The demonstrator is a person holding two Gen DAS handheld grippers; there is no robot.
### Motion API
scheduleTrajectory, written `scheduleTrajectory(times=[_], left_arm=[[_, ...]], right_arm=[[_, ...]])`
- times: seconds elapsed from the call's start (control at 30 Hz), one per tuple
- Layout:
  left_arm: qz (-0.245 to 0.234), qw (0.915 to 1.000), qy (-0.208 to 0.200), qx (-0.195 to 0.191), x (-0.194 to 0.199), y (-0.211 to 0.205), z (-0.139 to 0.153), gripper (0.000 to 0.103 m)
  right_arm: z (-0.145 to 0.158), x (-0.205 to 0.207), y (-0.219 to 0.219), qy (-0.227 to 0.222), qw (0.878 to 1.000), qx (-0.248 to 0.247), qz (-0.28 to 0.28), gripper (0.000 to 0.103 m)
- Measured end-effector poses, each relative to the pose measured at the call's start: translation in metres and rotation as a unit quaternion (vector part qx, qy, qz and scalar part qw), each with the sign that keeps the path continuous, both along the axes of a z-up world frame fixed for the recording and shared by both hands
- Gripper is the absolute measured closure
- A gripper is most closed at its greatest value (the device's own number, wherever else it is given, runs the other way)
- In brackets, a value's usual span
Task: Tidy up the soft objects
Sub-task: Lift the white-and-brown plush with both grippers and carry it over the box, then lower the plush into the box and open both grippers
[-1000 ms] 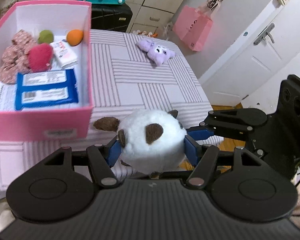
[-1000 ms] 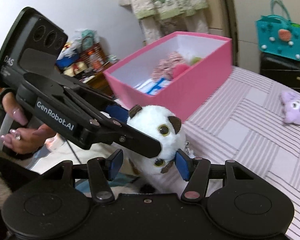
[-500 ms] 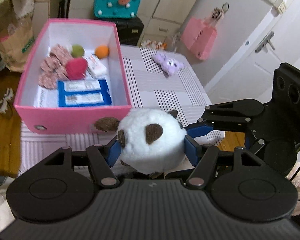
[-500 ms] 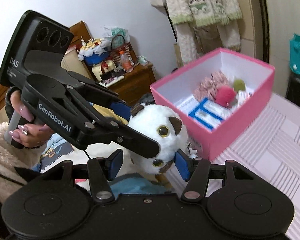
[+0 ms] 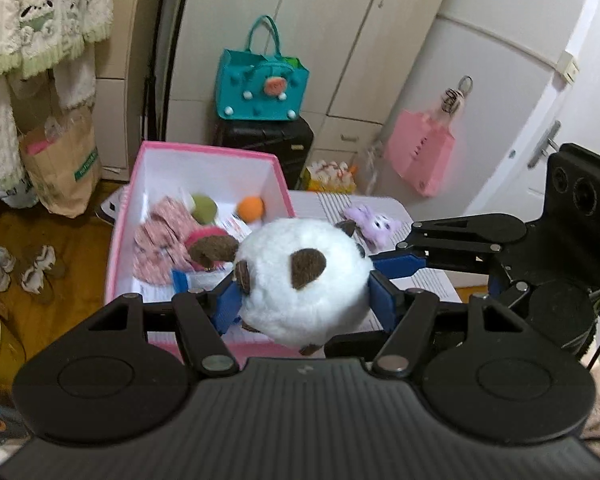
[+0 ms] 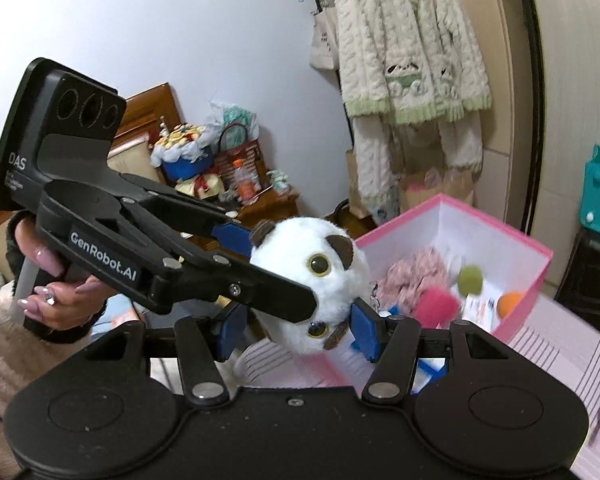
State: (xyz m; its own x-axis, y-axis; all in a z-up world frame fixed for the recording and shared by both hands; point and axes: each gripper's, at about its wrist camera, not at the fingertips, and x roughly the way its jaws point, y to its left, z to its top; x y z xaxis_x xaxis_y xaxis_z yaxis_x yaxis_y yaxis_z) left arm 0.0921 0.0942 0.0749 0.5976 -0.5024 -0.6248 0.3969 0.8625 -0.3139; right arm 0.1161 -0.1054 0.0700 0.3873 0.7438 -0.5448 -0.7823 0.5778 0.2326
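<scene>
Both tongs close on the white plush owl (image 5: 304, 280): the left gripper (image 5: 304, 300) pinches it between its blue pads, while the right gripper (image 6: 296, 330) has its pads at the toy's lower sides, seemingly touching, though the left tool hides part of that grip. Beyond the owl sits the pink box (image 5: 278, 176) on the striped table (image 5: 428, 280), holding a pink cloth (image 5: 160, 244), green ball (image 5: 203, 208) and orange ball (image 5: 251, 208). Farther right lies a purple plush (image 5: 370, 222).
</scene>
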Motion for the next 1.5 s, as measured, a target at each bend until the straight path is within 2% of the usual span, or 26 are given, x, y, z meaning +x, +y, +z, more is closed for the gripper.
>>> scheduleTrajectory(times=[0.17,0.27,0.33,0.4,0.47,0.53,0.6,0.83,0.93,1.07,1.27,1.5], left_arm=[[0.015,0.9999,0.005,0.001,0.034,0.007,-0.012,0.038],[0.024,0.9994,0.025,0.009,0.057,0.010,-0.026,0.037],[0.020,0.9987,0.039,0.028,0.073,0.011,-0.037,0.037],[0.030,0.9972,0.060,0.033,0.084,0.016,-0.045,0.039],[0.022,0.9966,0.060,0.053,0.090,0.014,-0.051,0.039],[0.030,0.9955,0.075,0.049,0.095,0.016,-0.058,0.039],[0.033,0.9950,0.073,0.060,0.097,0.018,-0.064,0.039],[0.040,0.9932,0.091,0.061,0.111,0.029,-0.085,0.039],[0.036,0.9925,0.097,0.064,0.115,0.032,-0.091,0.039],[0.045,0.9926,0.088,0.070,0.115,0.034,-0.093,0.041],[0.061,0.9922,0.039,0.101,0.099,0.035,-0.083,0.040],[0.056,0.9928,0.024,0.103,0.080,0.035,-0.067,0.040]], right_arm=[[-0.017,0.034,0.015,-0.006,1.000,-0.014,-0.008,0.040],[-0.033,0.056,0.027,0.007,1.000,-0.029,-0.007,0.040],[-0.045,0.069,0.034,0.022,0.999,-0.034,-0.003,0.041],[-0.055,0.079,0.044,0.025,0.998,-0.059,0.001,0.043],[-0.062,0.084,0.053,0.008,0.996,-0.085,0.003,0.043],[-0.068,0.091,0.058,0.023,0.996,-0.085,0.004,0.043],[-0.071,0.094,0.062,0.028,0.996,-0.087,0.004,0.043],[-0.090,0.104,0.077,0.046,0.993,-0.111,0.011,0.043],[-0.094,0.102,0.083,0.038,0.991,-0.125,0.020,0.042],[-0.097,0.102,0.081,0.046,0.992,-0.118,0.020,0.042],[-0.091,0.096,0.065,0.056,0.994,-0.097,0.011,0.042],[-0.077,0.079,0.043,0.058,0.995,-0.080,0.000,0.042]])
